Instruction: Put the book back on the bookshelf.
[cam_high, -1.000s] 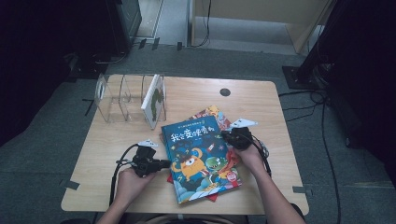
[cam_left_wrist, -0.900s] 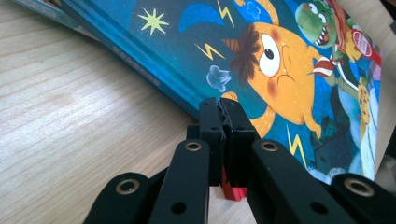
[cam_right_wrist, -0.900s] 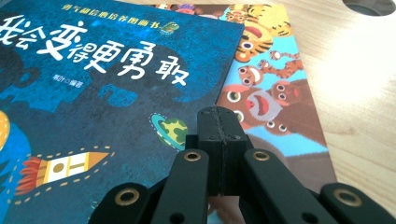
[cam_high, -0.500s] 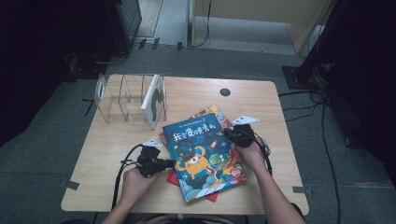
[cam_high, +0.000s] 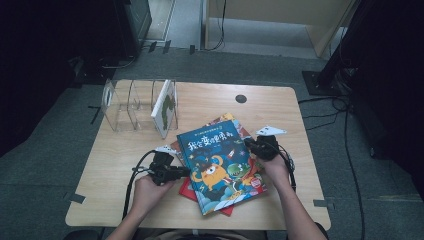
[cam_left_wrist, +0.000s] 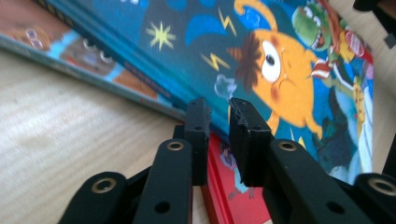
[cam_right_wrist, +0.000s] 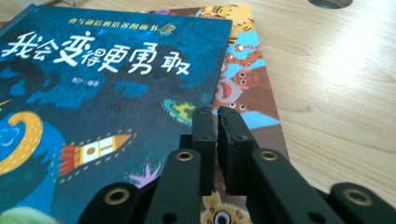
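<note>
A blue picture book (cam_high: 217, 165) with an orange monster on its cover lies on top of a small stack on the wooden table (cam_high: 115, 165). My left gripper (cam_high: 184, 171) is at its left edge. In the left gripper view the jaws have just been opening, and the left gripper (cam_left_wrist: 219, 109) shows a narrow gap with the book's (cam_left_wrist: 289, 56) edge at the tips. My right gripper (cam_high: 248, 144) is at the book's right edge. In the right gripper view it (cam_right_wrist: 218, 116) has also just been opening, its pads slightly apart astride the cover's (cam_right_wrist: 107, 93) edge.
Under the blue book lie a brown tiger book (cam_right_wrist: 247, 88) and a red book (cam_high: 187, 190). At the back left stands a clear divider rack (cam_high: 125, 107) with one white book (cam_high: 165, 107) upright in it. There is a round cable hole (cam_high: 241, 98) near the table's far edge.
The blue book has shifted a little to the right on the stack. Both hands have stayed almost where they were.
</note>
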